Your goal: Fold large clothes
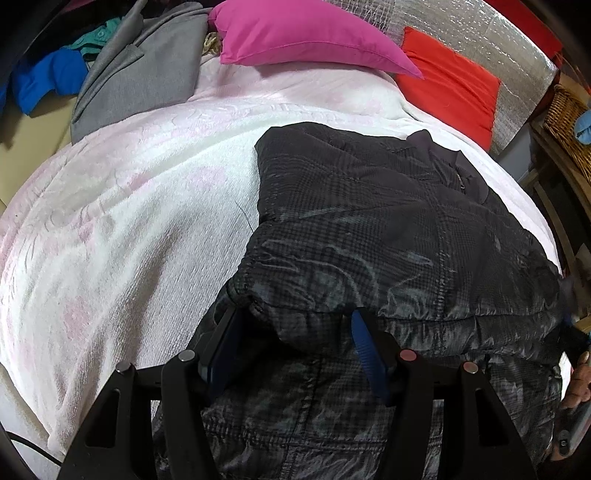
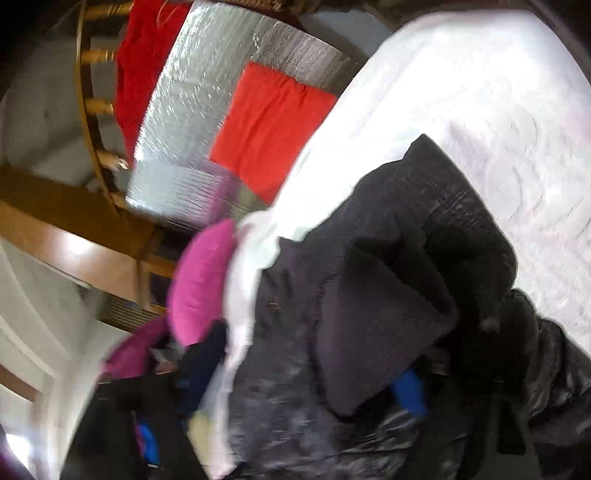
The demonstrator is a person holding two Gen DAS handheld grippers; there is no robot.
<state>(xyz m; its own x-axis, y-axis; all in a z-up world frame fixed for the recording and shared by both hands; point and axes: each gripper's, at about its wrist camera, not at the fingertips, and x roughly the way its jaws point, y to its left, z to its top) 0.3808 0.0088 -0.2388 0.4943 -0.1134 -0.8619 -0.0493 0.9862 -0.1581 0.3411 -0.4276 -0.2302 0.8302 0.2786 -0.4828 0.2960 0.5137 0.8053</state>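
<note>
Left wrist view: the left gripper (image 1: 295, 350) has its fingers (image 1: 364, 347) spread wide, with a thick roll of the dark plaid padded jacket (image 1: 388, 229) bulging between them. The fabric fills the gap, but whether the fingers actually pinch it I cannot tell. Ahead of the fingers and to their right, the jacket lies across the pale pink blanket (image 1: 129, 206) on the bed, its collar at the far right. Further ahead sit a magenta pillow (image 1: 310, 33) and a red pillow (image 1: 450, 81); far ahead to the left lies a grey garment (image 1: 144, 70).

Right wrist view: this picture is tilted and smeared. The right gripper (image 2: 406, 398) is almost buried in the jacket; only one blue finger pad shows, with a dark fleecy fold (image 2: 376, 325) of the garment lying over it. How far the fingers stand apart is hidden. The blanket runs beyond the fingers to the right, and the red pillow leans on a silver foil panel (image 2: 221, 110) off to the left.

The step looks like carrying the near hem over toward the collar. To do it well, both grips should take the full thickness of the padded edge, rise together at equal height, and lay the fold edge to edge. Slippery shell fabric may slide out of a shallow bite.
</note>
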